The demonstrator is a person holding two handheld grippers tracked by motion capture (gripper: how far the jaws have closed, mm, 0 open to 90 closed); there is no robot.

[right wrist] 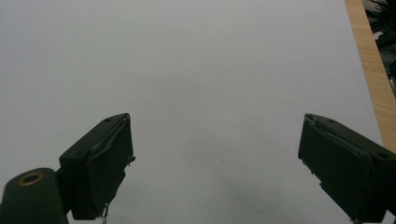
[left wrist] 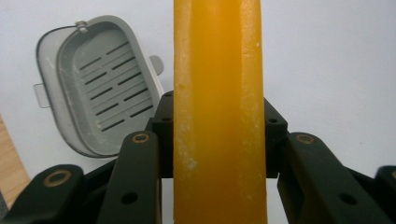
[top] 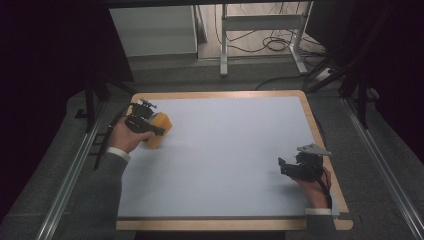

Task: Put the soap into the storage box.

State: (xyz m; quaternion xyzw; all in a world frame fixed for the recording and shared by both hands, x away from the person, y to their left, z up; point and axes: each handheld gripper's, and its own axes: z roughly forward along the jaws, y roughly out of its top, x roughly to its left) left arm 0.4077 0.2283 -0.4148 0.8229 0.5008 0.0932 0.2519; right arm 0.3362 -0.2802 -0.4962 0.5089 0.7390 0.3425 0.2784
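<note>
A pale blue table [top: 225,150] is edged in wood; orange soap [left wrist: 219,112] is gripped by the left gripper [top: 145,122], right gripper [right wrist: 215,163] fingers spread

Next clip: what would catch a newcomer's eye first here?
The orange soap bar, clamped upright in the left gripper near the table's far-left corner. In the left gripper view a grey slotted soap dish lies on the white table beyond it. The right gripper is open over bare table.
</note>
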